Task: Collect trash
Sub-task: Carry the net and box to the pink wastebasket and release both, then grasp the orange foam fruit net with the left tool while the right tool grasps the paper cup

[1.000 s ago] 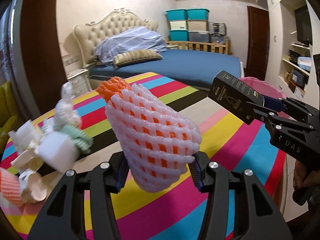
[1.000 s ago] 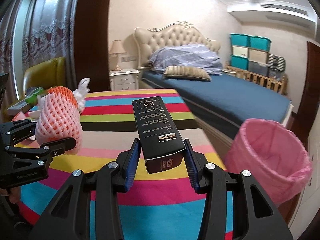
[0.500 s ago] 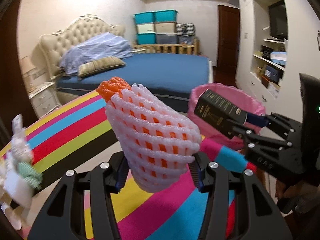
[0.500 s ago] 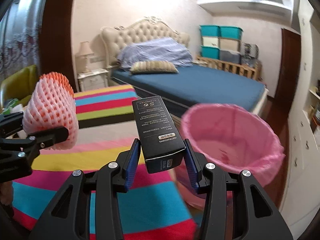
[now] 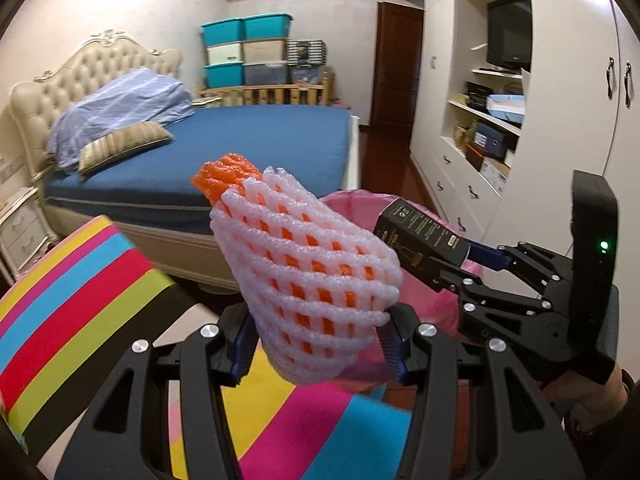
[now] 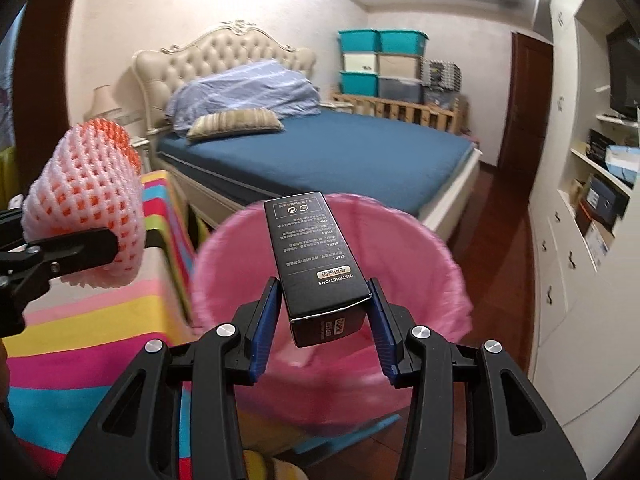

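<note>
My left gripper [image 5: 318, 344] is shut on a white and orange foam fruit net [image 5: 304, 276], held above the striped table's right edge. It also shows in the right wrist view [image 6: 86, 204]. My right gripper [image 6: 324, 320] is shut on a black carton [image 6: 316, 256] and holds it over the mouth of the pink-lined bin [image 6: 420, 280]. In the left wrist view the right gripper [image 5: 452, 268] with the carton [image 5: 420, 236] is to the right, in front of the bin [image 5: 352, 204].
The striped tablecloth [image 5: 72, 300] lies left and below. A blue bed [image 6: 320, 152] stands behind the bin. White cabinets and shelves [image 6: 592, 200] line the right wall. Wood floor [image 6: 496, 216] lies between bed and cabinets.
Both grippers have swung right, away from the table's trash pile. The bin has come under the carton, and the foam net has reached the table's edge.
</note>
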A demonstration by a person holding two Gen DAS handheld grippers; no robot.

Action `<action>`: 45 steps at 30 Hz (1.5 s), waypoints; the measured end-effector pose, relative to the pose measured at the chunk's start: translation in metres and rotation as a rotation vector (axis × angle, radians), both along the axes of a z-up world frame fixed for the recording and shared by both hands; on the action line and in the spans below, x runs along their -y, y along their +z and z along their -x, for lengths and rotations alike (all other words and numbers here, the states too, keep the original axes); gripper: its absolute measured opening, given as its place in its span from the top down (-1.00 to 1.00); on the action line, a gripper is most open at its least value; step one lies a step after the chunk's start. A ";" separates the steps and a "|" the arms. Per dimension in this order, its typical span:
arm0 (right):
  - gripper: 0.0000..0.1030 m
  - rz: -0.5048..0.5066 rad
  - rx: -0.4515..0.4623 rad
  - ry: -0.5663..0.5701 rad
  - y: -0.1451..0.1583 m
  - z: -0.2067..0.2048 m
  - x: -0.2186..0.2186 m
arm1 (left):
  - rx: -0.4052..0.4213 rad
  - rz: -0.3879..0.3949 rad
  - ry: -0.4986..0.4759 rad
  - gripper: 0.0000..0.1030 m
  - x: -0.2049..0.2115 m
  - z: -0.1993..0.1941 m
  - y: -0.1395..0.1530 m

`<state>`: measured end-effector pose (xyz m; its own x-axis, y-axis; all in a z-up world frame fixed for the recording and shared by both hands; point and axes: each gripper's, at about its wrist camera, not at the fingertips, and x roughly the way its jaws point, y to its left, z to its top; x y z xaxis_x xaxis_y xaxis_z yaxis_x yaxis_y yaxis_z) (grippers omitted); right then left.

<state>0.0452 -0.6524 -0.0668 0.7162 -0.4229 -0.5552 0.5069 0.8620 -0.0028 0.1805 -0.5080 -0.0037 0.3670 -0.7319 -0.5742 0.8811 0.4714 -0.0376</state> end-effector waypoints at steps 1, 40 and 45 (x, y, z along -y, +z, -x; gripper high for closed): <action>0.17 -0.005 -0.003 -0.010 -0.002 0.000 0.008 | -0.005 0.002 -0.017 0.03 0.009 -0.001 -0.001; -0.64 -0.008 0.015 0.435 0.009 -0.035 -0.171 | 0.047 -0.051 0.487 -0.91 -0.273 -0.005 -0.016; -0.64 -0.052 -0.015 0.572 0.004 -0.059 -0.247 | 0.094 -0.109 0.679 -0.91 -0.358 0.010 -0.019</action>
